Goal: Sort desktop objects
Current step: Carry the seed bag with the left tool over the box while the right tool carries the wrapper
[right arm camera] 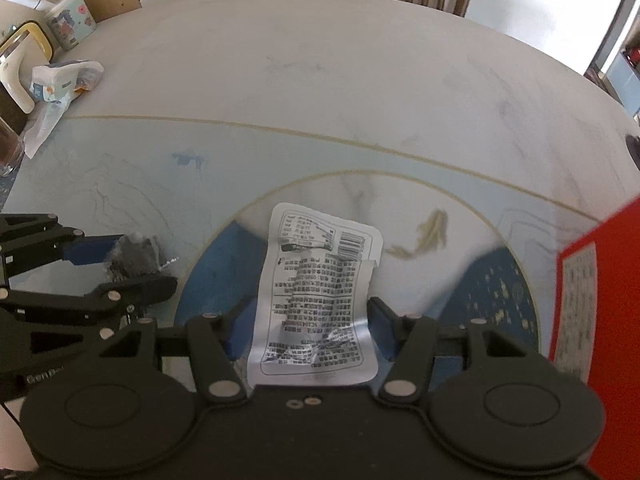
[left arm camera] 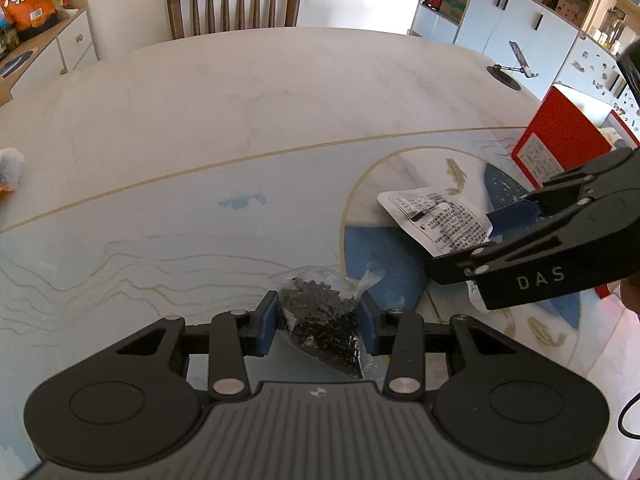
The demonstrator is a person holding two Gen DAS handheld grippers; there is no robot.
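Left wrist view: left claw (left arm camera: 319, 322) clamped on clear bag of dark bits (left arm camera: 324, 320), just above the bench (left arm camera: 200, 120) near its near edge. Right claw (right arm camera: 308, 326) is clamped on white printed sachet (right arm camera: 316, 300). Risk: thin film slips or tears, spilling bits. Only the right wrist view shows both right pads gripping, and clutter at the bench's left edge.

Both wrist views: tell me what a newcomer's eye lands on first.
The left tongs are shut on a clear bag of dark bits just above the table. The right tongs are shut on a white printed packet over the blue round patch. A red box stands at the far right.
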